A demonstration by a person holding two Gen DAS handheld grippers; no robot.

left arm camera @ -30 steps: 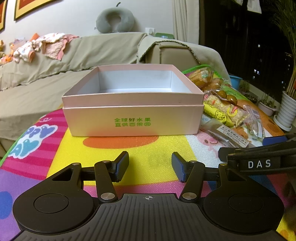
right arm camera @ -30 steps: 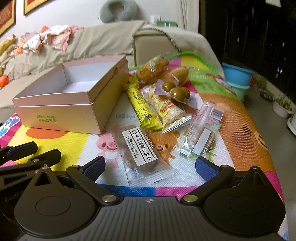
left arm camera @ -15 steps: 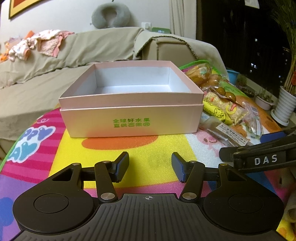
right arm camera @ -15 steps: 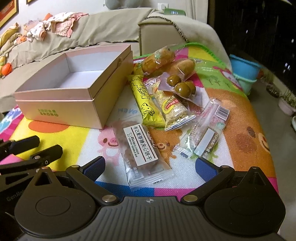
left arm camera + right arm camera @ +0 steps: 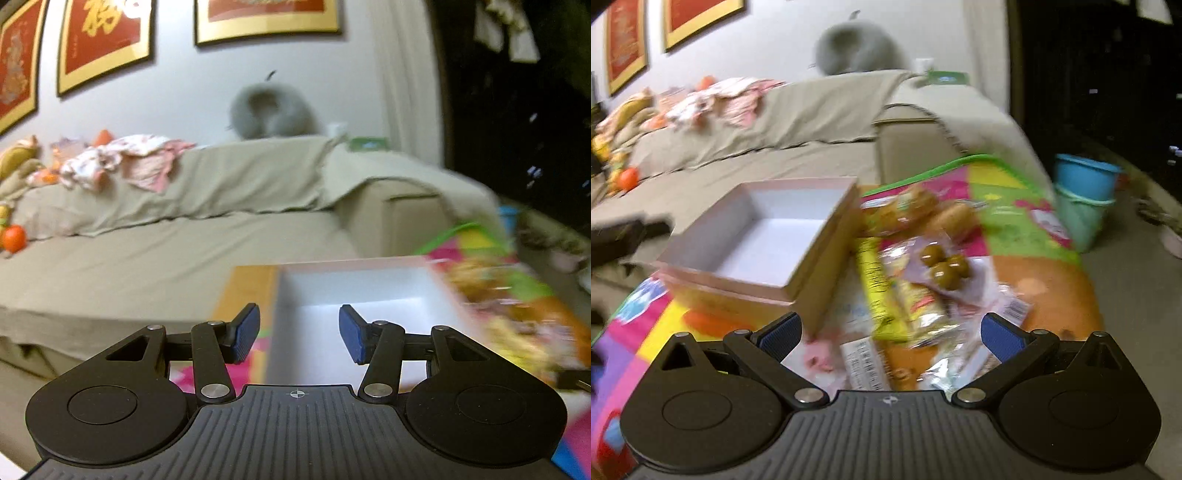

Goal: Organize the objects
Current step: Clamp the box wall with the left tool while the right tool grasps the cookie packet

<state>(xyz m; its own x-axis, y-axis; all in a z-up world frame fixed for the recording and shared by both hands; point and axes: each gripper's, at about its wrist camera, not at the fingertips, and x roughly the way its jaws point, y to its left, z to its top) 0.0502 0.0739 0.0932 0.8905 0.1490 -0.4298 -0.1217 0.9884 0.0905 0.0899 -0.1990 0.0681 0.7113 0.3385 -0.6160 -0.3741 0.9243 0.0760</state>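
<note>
Currently, in the left wrist view, the left tongs [image 5: 299, 334] sit low in the frame with their blue pads spread and nothing between them; they have just been closing a little. Behind them, at lower centre, the pink box [image 5: 354, 291] stands open and shows a bare white floor. Motion blur smears its near wall and printed label, and the snack packets [image 5: 517, 314] at right are only a streak of yellow and orange. A sofa [image 5: 184, 254] fills the middle of the frame.

Next, in the right wrist view, the right tongs [image 5: 890, 334] are spread wide at the bottom and grip nothing. The box [image 5: 768, 236] lies at centre left on the colourful mat [image 5: 1015, 206] that covers the desk. The packets [image 5: 916, 277] are heaped just beside its right wall: a yellow one [image 5: 877, 291], a clear pack of green olives [image 5: 943, 266], bread rolls [image 5: 923, 210] above them, and a white-labelled sachet [image 5: 864, 365] partly cut off by the tongs' body. A blue bucket [image 5: 1086, 177] stands on the floor at right.

By my judgement, the work is at its start: nothing is in the box, and both tongs seem to be repositioning. The next move calls for lowering one pair onto a single packet's edge, pinching it cleanly, then carrying it over the box rim. Labels are too blurred to read.
</note>
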